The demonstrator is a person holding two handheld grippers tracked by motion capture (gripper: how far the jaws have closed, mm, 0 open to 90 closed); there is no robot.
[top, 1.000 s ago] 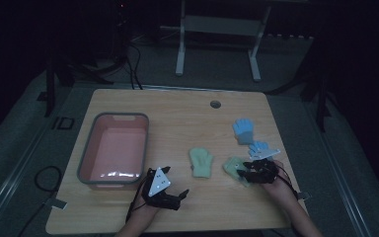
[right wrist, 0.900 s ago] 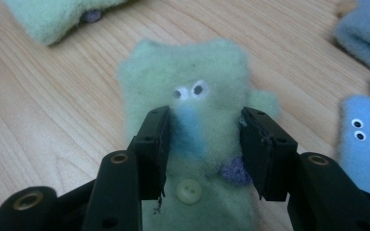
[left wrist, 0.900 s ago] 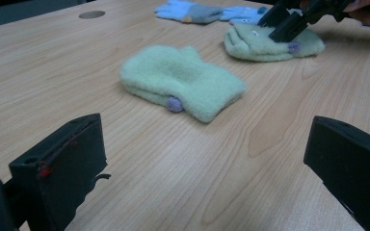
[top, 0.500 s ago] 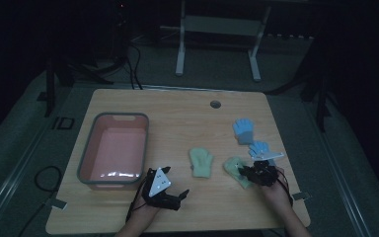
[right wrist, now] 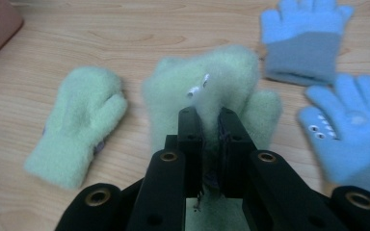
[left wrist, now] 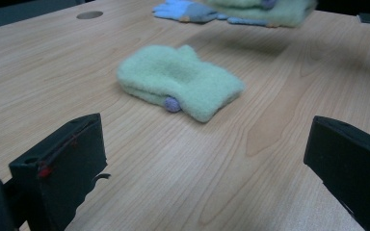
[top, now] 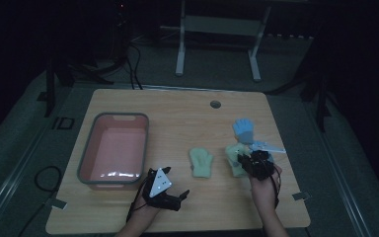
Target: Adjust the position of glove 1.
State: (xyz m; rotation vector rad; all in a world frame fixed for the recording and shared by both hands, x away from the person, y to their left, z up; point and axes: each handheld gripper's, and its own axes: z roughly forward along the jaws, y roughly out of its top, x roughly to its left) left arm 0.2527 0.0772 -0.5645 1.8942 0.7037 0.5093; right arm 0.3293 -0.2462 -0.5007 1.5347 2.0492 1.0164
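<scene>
Right tongs (right wrist: 211, 126) have just closed, now pinching the fuzzy pale-green fleece mitten (right wrist: 212, 86) and lifting it off the wooden worktop (top: 177, 113), beside the blue gloves (right wrist: 303, 43), fingertips pointing away, long axis along the jaws, left tongs (left wrist: 207, 163) gaping wide, unmoved.

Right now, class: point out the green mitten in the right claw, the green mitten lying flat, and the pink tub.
Held green mitten (right wrist: 221, 77), right gripper view, fuzzy palm.
Flat green mitten (top: 201, 163), high view, middle.
Pink tub (top: 86, 155), high view, left rim.
</scene>
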